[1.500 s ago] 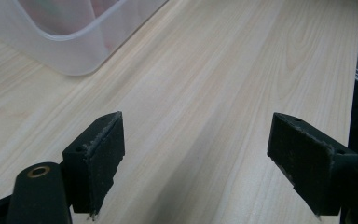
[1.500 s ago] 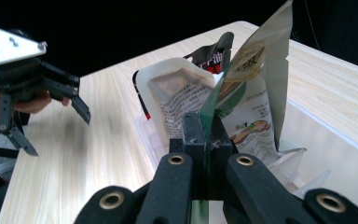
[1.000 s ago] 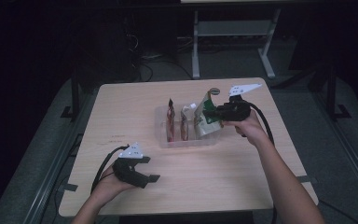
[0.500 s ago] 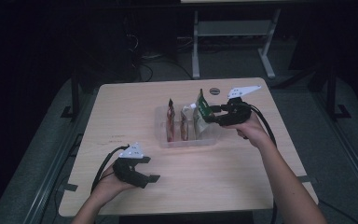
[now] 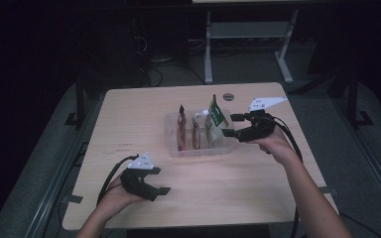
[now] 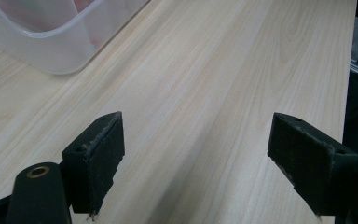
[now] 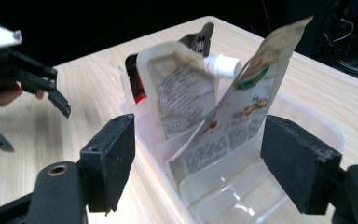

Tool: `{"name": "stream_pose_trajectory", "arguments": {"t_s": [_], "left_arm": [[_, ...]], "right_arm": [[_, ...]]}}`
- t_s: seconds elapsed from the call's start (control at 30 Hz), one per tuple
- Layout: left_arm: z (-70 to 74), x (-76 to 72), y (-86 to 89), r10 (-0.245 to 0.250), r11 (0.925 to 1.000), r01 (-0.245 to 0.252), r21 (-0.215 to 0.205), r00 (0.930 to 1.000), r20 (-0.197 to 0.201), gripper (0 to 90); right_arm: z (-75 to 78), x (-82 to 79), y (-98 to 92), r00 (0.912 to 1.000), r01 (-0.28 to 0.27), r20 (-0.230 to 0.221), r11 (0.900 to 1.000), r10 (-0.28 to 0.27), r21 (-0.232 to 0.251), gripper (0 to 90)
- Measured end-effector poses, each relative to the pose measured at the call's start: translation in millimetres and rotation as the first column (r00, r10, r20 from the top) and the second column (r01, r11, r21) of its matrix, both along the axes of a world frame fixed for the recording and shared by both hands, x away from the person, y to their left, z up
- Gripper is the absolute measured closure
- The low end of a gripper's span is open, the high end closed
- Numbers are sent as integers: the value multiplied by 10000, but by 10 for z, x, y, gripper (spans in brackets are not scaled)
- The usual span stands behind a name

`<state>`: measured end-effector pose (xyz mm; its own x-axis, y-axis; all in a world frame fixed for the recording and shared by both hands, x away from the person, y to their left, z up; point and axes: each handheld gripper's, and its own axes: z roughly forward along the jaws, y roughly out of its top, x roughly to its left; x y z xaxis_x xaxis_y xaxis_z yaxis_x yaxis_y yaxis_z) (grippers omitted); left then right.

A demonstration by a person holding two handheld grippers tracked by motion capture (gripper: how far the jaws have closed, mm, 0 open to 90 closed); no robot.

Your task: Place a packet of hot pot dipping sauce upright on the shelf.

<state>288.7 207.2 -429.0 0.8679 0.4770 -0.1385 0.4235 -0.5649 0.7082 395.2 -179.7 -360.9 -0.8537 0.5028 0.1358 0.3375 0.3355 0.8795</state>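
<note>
Pale wooden table [image 5: 238,188], round dark disc [image 5: 228,96] near its far edge, metal frame [image 5: 248,37] behind

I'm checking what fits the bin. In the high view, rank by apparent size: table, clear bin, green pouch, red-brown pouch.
1. table
2. clear bin
3. and 4. green pouch and red-brown pouch look about alike in height; seen edge-on, so I won't rank them.

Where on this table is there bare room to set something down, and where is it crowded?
Free: the table's left part beside the bin; the front strip between the left gripper and the right forearm; the far edge behind the bin. Crowded: the bin with its upright pouches, and the right gripper open beside it.
</note>
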Motion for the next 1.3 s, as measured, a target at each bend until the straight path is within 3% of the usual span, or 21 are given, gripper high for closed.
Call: {"name": "stream_pose_trajectory", "arguments": {"t_s": [0.07,0.2,0.3,0.37,0.73,1.3], "left_arm": [[2,0,1,-23,10000,23,20,10000,12,184],[12,1,12,-116,9998,114,131,9998,146,186],[34,10,36,-103,9999,103,-15,9999,94,186],[52,8,76,-99,9999,100,-75,9999,137,185],[51,-84,258,412,9991,-412,-26,9990,180,168],[-35,-201,419,949,9951,-957,253,9950,322,168]], "right_arm": [[-19,-43,-9,10000,9,-81,9997,-11,-243,234],[-67,-130,-26,10000,-25,-96,9997,23,-230,234],[-97,-198,-41,9999,69,-154,9988,-77,-485,230],[-119,-269,-73,9998,121,-120,9993,-125,-364,230],[-268,-545,-199,9996,146,-227,9984,-158,-538,215],[-594,-947,-507,9908,1221,-457,9875,-1271,-995,197]]}}
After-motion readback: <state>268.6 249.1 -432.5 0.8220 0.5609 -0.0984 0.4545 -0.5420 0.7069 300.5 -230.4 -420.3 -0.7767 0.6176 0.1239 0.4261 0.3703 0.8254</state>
